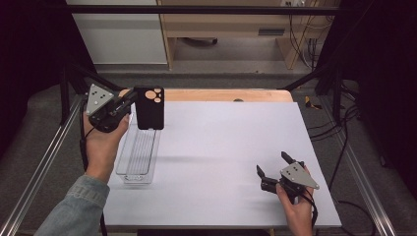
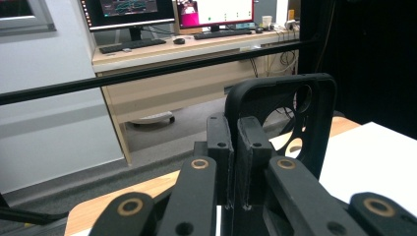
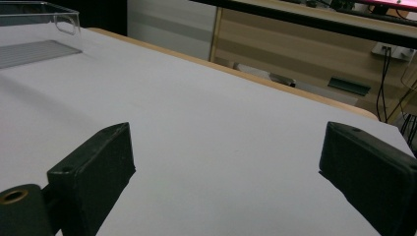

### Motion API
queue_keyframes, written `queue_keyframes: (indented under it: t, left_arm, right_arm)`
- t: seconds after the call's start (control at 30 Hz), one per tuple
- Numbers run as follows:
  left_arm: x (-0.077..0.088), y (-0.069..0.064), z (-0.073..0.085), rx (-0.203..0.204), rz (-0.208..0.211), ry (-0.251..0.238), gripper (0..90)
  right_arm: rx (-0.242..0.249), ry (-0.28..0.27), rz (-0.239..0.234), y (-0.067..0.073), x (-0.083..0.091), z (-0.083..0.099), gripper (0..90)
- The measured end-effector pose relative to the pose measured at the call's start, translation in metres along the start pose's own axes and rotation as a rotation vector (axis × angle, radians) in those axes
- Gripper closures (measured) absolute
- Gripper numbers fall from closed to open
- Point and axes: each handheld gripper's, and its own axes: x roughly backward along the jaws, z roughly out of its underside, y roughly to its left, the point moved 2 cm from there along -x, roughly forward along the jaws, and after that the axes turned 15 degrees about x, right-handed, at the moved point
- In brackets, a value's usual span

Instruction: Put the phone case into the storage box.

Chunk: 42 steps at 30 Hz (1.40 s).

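The white table (image 1: pixel 221 157) is viewed from above its near edge, looking forward and down. The left gripper view is taken level, close behind the phone case (image 2: pixel 280 118), facing the desk (image 2: pixel 196 54) beyond the table. The right gripper view is taken low over the table (image 3: pixel 206 123); the clear tray (image 3: pixel 44 19) is shared with the high view (image 1: pixel 137 162).

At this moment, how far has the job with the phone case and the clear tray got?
Done: the left gripper is shut on the edge of the black phone case and holds it upright above the far end of the clear tray. Left: setting it in the tray, probably. The right gripper rests open on the table.
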Motion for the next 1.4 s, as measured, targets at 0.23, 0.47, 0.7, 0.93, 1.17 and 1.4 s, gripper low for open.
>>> queue_keyframes:
  t: [0.23,0.47,0.7,0.93,1.17,1.4]
  left_arm:
    - [-0.005,0.01,-0.001,0.011,-0.019,-0.004,85.3]
    - [-0.007,0.015,-0.006,0.018,-0.031,-0.02,85.3]
    - [-0.011,0.019,-0.005,0.019,-0.041,-0.013,85.3]
    - [-0.017,0.023,-0.003,0.031,-0.052,-0.013,85.3]
    - [-0.021,0.028,-0.002,0.039,-0.063,-0.021,85.4]
    - [-0.024,0.034,0.0,0.03,-0.083,-0.014,85.3]
  right_arm:
    - [-0.011,0.035,-0.004,-0.001,-0.001,0.001,5.7]
    - [-0.011,0.046,0.002,-0.002,-0.002,0.004,5.1]
    - [-0.026,0.045,0.021,-0.005,-0.001,0.006,4.8]
    - [-0.042,0.014,0.034,-0.005,-0.001,0.008,4.7]
    - [-0.046,-0.005,0.041,-0.005,-0.001,0.011,4.1]
    - [-0.05,-0.021,0.055,-0.004,-0.002,0.012,3.9]
